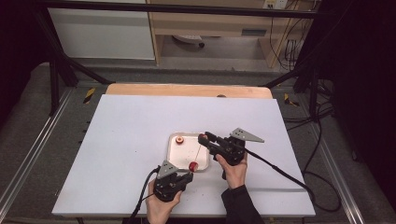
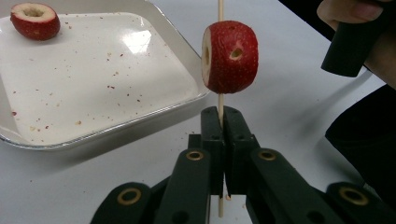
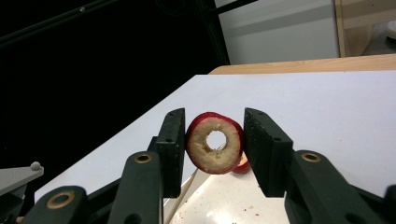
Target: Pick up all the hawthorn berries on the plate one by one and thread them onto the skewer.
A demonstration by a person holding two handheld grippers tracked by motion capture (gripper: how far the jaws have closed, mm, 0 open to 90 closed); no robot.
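- High view: the left gripper and right gripper work at the white tray on the table. A thin skewer runs between them.
- Left gripper view: the jaws are clamped tight on the skewer, which carries a cored red fruit just above them. Another fruit piece lies in the tray's far corner.
- Right gripper view: the jaws, part closed, hold a fruit ring between the pads, above the tray.

A glossy white tray sits on a matt white table; the thin skewer looks wooden.
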